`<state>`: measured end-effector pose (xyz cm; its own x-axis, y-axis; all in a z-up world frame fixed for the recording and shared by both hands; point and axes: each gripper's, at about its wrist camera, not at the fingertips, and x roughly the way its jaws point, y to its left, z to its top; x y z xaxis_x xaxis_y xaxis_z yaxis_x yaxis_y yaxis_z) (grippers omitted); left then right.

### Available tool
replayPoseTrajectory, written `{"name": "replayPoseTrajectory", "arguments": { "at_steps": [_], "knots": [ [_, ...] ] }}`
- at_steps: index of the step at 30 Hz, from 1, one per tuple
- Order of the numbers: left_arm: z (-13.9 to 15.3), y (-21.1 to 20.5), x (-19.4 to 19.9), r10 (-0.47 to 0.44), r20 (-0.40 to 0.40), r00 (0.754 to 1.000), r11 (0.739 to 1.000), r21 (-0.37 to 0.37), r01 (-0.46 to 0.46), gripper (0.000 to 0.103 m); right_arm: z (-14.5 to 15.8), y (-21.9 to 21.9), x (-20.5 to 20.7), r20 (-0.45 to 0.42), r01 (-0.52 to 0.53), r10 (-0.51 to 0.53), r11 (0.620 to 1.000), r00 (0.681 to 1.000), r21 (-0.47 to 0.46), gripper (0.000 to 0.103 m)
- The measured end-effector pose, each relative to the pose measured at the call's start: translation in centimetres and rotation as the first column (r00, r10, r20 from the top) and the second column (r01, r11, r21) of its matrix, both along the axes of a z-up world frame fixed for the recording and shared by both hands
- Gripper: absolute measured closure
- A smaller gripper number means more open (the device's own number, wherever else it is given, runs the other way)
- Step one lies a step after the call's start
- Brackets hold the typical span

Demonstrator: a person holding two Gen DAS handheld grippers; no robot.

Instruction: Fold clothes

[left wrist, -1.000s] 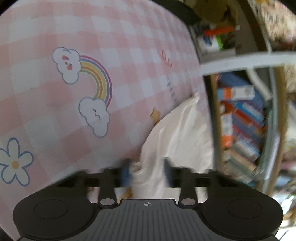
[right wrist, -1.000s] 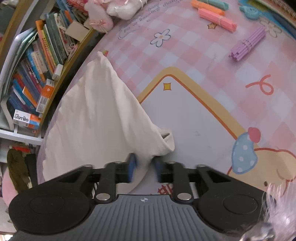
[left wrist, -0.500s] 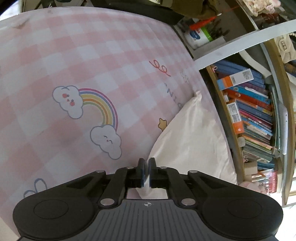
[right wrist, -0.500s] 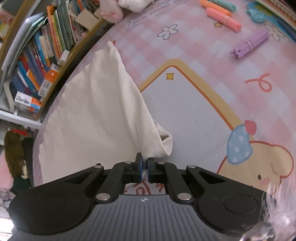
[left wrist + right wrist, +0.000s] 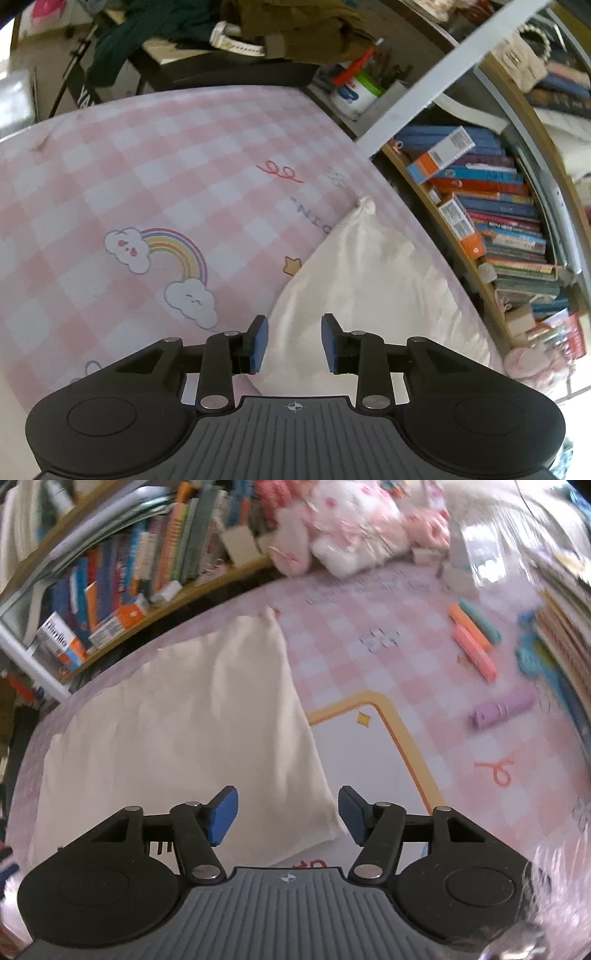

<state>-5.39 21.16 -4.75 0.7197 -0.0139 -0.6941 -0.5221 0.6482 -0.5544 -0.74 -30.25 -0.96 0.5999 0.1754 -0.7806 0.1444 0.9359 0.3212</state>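
A cream-white cloth [image 5: 373, 291] lies flat on the pink checked mat [image 5: 147, 192], along its edge by the bookshelf. In the left wrist view my left gripper [image 5: 293, 345] is open and empty, above the cloth's near corner. In the right wrist view the same cloth [image 5: 177, 738] spreads out ahead and to the left. My right gripper [image 5: 286, 816] is open and empty, raised over the cloth's near right corner.
A shelf of books [image 5: 498, 236] runs beside the cloth, also in the right wrist view [image 5: 122, 576]. Plush toys [image 5: 343, 528] sit at the far end. Orange and pink marker packs [image 5: 474, 638] and a purple bundle [image 5: 498, 710] lie on the mat to the right.
Both grippers were shut on the cloth's corners half a second ago. Both have opened, let the cloth go and lifted back; the cloth now lies flat.
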Motion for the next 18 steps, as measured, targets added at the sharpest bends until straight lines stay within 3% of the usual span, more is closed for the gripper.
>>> {"name": "replayPoseTrajectory", "arguments": {
  "at_steps": [3,4,6,10,18],
  "knots": [
    [0.4,-1.3,0.0,-0.012,-0.006,1.0,0.999,0.037,0.012,0.07,0.3,1.0,-0.2,0.017,-0.037,0.038,0.998,0.999,-0.042,0.037],
    [0.5,-1.7,0.0,-0.015,-0.01,1.0,0.999,0.05,0.016,0.06,0.4,1.2,-0.2,0.02,-0.048,0.05,0.997,0.999,-0.054,0.036],
    [0.8,-2.6,-0.3,-0.011,-0.019,1.0,0.997,0.08,0.013,0.049,0.5,1.5,-0.1,0.026,-0.07,0.072,0.995,0.997,-0.077,0.034],
    [1.4,-4.6,-1.0,-0.027,-0.036,0.999,0.991,0.132,0.031,0.043,0.6,1.8,0.2,0.039,-0.09,0.096,0.988,0.995,-0.123,0.025],
    [2.1,-7.5,-1.8,-0.045,-0.091,0.995,0.974,0.218,0.064,0.035,0.2,2.3,0.5,0.038,-0.164,0.172,0.973,0.984,-0.161,0.02]
  ]
}}
